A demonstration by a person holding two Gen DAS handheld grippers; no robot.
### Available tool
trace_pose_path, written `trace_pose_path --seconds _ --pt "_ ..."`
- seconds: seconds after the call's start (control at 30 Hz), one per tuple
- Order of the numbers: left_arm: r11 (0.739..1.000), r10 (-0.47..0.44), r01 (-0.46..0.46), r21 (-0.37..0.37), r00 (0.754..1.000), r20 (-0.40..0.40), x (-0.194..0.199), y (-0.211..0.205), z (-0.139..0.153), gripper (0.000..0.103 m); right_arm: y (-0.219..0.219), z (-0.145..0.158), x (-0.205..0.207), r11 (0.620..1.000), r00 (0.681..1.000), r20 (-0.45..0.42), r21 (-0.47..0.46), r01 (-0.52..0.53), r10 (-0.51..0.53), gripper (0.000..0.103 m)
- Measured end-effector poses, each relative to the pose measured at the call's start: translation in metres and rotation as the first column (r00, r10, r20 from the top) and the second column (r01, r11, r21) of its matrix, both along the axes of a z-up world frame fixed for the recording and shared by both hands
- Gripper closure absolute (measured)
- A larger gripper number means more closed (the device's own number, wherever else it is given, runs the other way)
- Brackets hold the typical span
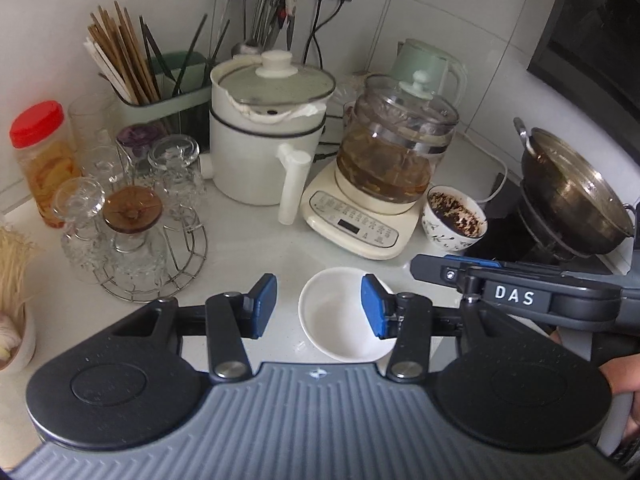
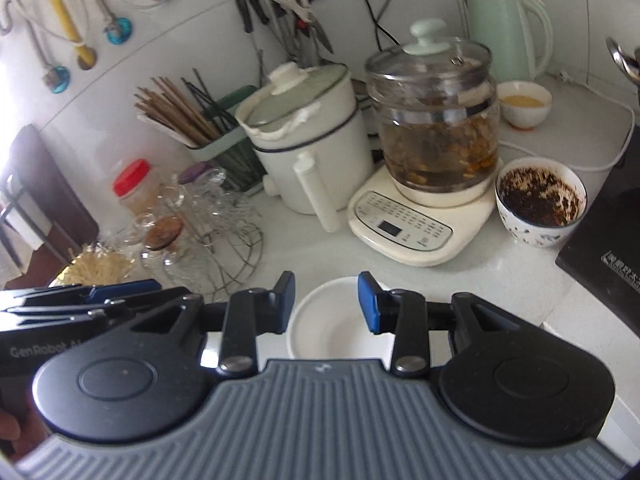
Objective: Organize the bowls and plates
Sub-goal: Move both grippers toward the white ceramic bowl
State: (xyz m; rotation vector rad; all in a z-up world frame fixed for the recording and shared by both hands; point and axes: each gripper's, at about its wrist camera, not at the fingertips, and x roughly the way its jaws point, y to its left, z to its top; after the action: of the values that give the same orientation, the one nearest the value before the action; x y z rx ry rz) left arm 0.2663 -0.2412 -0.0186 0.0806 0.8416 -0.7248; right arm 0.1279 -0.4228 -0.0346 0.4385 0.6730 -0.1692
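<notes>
A small white bowl [image 1: 340, 314] [image 2: 340, 320] is seen empty and upright on the white surface [image 1: 248, 240] [image 2: 500, 292], just in front of both grippers. The left gripper [image 1: 319, 306] is held above it with its jaws partly open; the right blue pad overlaps the bowl's rim in the view, but no grip on it is shown and nothing is held. The right gripper [image 2: 327, 302] is likewise held with its jaws partly open and empty, the bowl showing in the gap below. The two grippers are side by side, each visible at the edge of the other's view.

Behind the bowl a glass kettle [image 1: 396, 140] [image 2: 436, 120] of brown liquid is set on a cream base. To its right a patterned bowl [image 1: 456, 218] [image 2: 540, 202] smeared with dark residue is found; to its left a white lidded pot [image 1: 268, 132] [image 2: 308, 140]. Further left, upturned glasses on a wire rack [image 1: 136, 224] [image 2: 192, 232], a red-lidded jar [image 1: 40, 160] [image 2: 134, 184] and a chopstick holder [image 1: 132, 68] [image 2: 188, 124] are seen.
</notes>
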Motion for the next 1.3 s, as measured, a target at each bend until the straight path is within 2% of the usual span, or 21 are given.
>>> trace_pose_path --seconds 0.27,0.53,0.73,0.8,0.83,0.87,1.13,1.2,1.27,1.3 --pt "0.995 -0.029 0.032 0.098 0.999 -0.033 0.028 -0.017 -0.034 0.05 -0.03 -0.033 0.017 0.996 0.995 -0.089 0.077 0.047 -0.04 0.064" --pt "0.995 0.011 -0.002 0.1 0.996 -0.091 0.056 -0.028 -0.065 0.046 -0.053 -0.067 0.025 0.988 0.98 -0.187 0.13 0.085 -0.06 0.064" --pt "0.996 0.062 -0.049 0.077 0.983 -0.175 0.068 -0.03 -0.091 0.046 -0.064 -0.077 0.03 0.982 0.97 -0.238 0.166 0.088 -0.047 0.064" --pt "0.996 0.065 -0.051 0.077 0.979 -0.195 0.069 -0.031 -0.097 0.046 -0.067 -0.08 0.033 0.98 0.968 -0.246 0.174 0.092 -0.047 0.053" --pt "0.996 0.068 -0.053 0.077 0.977 -0.203 0.069 -0.031 -0.1 0.046 -0.07 -0.081 0.033 0.978 0.968 -0.245 0.185 0.1 -0.053 0.038" --pt "0.996 0.07 -0.054 0.077 0.975 -0.21 0.07 -0.032 -0.103 0.046 -0.072 -0.082 0.033 0.974 0.968 -0.242 0.197 0.112 -0.062 0.034" --pt "0.995 0.055 -0.032 0.089 0.963 -0.265 0.078 -0.038 -0.12 0.047 -0.073 -0.099 0.044 0.963 0.959 -0.282 0.248 0.107 -0.034 0.036" --pt "0.995 0.051 -0.025 0.093 0.958 -0.282 0.079 -0.038 -0.125 0.047 -0.071 -0.104 0.047 0.96 0.955 -0.296 0.262 0.102 -0.021 0.044" --pt "0.995 0.047 -0.019 0.095 0.953 -0.298 0.08 -0.039 -0.13 0.048 -0.069 -0.11 0.05 0.956 0.95 -0.314 0.275 0.1 -0.01 0.058" --pt "0.995 0.043 -0.014 0.095 0.951 -0.306 0.08 -0.04 -0.132 0.048 -0.068 -0.112 0.051 0.955 0.948 -0.32 0.278 0.101 -0.007 0.06"
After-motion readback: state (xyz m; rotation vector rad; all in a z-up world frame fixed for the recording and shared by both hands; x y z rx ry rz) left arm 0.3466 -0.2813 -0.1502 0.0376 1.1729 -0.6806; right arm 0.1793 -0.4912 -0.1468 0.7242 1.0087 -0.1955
